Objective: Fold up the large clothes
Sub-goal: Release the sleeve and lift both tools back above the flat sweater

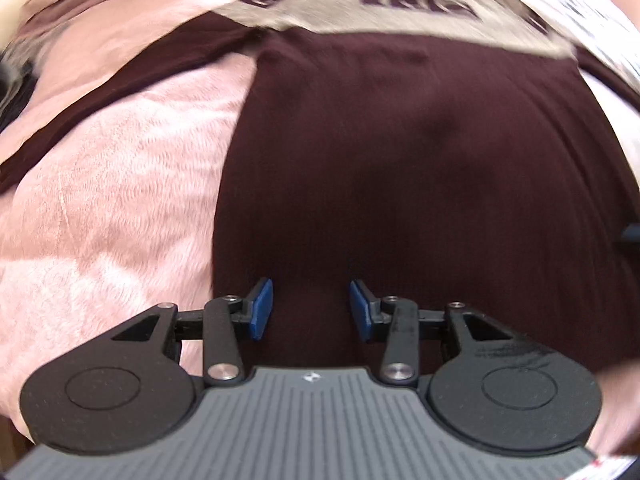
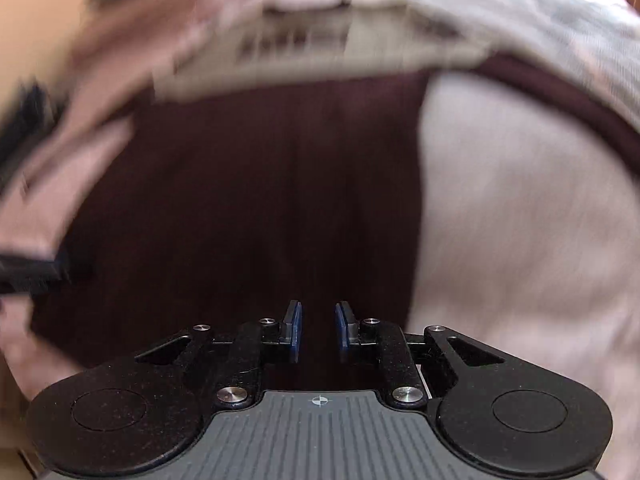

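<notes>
The maroon garment is lying flat on the pink blanket, its long axis running away from both claws. The left gripper is hovering above its near end, jaws spread and empty. The right gripper is hovering likewise, jaws narrowly parted, pinching nothing.

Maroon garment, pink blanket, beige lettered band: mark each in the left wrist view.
maroon garment (image 1: 420,168): left wrist view, middle of its dark ribbed panel.
pink blanket (image 1: 112,200): left wrist view, fuzzy surface left of the maroon edge.
beige lettered band (image 1: 320,12): left wrist view, plain stretch between the dark letters.
</notes>
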Available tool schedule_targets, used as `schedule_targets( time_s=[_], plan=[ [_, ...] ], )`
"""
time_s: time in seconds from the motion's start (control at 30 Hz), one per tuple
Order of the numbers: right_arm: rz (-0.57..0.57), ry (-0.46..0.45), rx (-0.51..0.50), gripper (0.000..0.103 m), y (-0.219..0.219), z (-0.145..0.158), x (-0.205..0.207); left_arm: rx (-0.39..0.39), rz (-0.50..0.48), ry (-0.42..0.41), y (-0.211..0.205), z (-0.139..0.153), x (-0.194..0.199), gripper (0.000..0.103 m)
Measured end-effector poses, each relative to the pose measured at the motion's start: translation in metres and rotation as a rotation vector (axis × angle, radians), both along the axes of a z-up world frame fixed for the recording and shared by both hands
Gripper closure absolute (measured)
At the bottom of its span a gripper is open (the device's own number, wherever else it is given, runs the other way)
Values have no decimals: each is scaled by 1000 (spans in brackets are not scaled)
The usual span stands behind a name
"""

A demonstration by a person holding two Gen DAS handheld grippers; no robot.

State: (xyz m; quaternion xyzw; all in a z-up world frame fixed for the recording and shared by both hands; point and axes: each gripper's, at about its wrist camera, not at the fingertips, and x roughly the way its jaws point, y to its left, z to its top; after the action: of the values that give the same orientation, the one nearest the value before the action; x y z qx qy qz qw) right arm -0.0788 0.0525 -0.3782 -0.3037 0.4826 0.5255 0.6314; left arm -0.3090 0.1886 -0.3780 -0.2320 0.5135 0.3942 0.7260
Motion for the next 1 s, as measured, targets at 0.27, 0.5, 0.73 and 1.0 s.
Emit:
schedule_targets(
  time_s=[0.27,0.5,0.73,1.0],
  plan=[
    [-208,97,-147,88,-53,60,-46,-161,-86,31,-41,49,-64,65],
    [-234,65,102,44,-58,199,-71,-68,-85,-95,-52,180,-80,43],
    [-198,11,193,43,-66,279,-104,94,-83,-145,-78,268,-73,25],
    [-135,11,199,43,-124,298,-119,122,-59,-150,-138,302,-81,20]
  ],
)
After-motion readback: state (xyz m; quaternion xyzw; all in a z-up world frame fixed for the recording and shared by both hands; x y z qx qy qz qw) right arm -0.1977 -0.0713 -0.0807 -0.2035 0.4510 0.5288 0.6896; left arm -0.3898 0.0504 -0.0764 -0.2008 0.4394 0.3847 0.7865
